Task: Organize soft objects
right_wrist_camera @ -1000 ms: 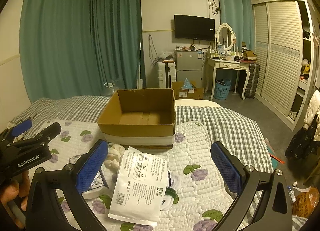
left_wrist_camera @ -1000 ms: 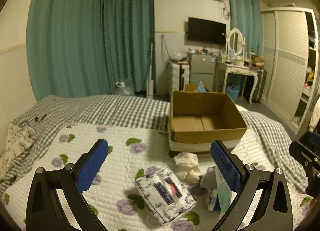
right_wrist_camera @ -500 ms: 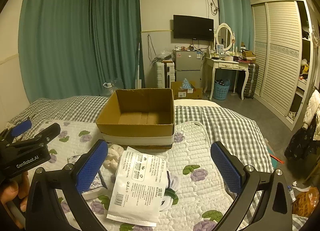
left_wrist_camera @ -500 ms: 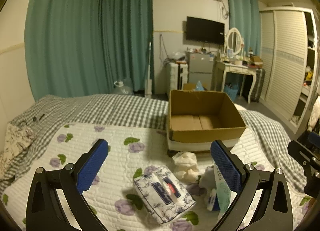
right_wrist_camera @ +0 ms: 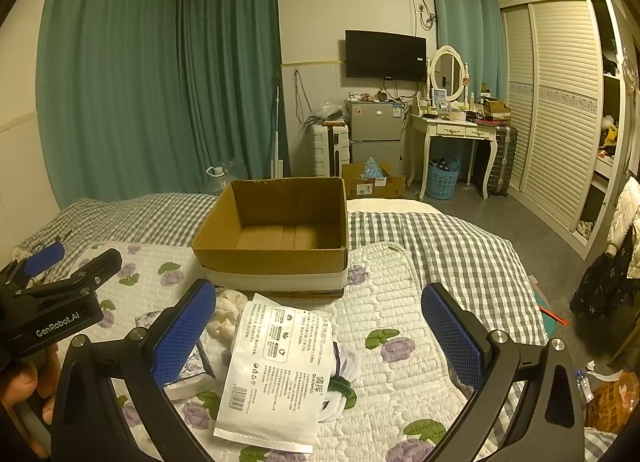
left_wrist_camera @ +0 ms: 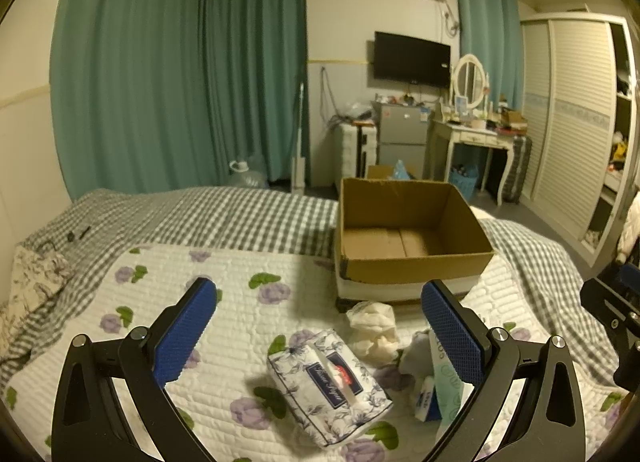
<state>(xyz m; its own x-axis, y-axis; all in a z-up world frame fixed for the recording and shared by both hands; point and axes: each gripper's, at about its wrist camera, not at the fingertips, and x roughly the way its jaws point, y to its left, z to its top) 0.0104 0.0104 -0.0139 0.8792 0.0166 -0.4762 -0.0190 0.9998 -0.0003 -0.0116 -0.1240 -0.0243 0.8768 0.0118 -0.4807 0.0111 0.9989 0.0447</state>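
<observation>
An empty open cardboard box (left_wrist_camera: 408, 238) (right_wrist_camera: 280, 229) stands on the bed. In front of it lie a floral tissue pack (left_wrist_camera: 328, 382), a crumpled cream cloth (left_wrist_camera: 372, 326) (right_wrist_camera: 226, 312), a white cotton-pad packet (right_wrist_camera: 280, 366) and a white and green soft item (right_wrist_camera: 340, 382) under it. My left gripper (left_wrist_camera: 320, 326) is open and empty above the tissue pack. My right gripper (right_wrist_camera: 320, 326) is open and empty above the white packet. The left gripper body also shows in the right wrist view (right_wrist_camera: 52, 302).
The white floral quilt (left_wrist_camera: 224, 302) lies over a grey checked blanket (right_wrist_camera: 452, 238). A patterned pillow (left_wrist_camera: 32, 282) sits at the far left. Beyond the bed are teal curtains, a fridge (right_wrist_camera: 374, 133), a dressing table (right_wrist_camera: 456, 129) and a slatted wardrobe (right_wrist_camera: 560, 101).
Both views have shifted slightly; the objects sit a little lower and left in the left wrist view. Both grippers stay open and nothing on the bed has moved.
</observation>
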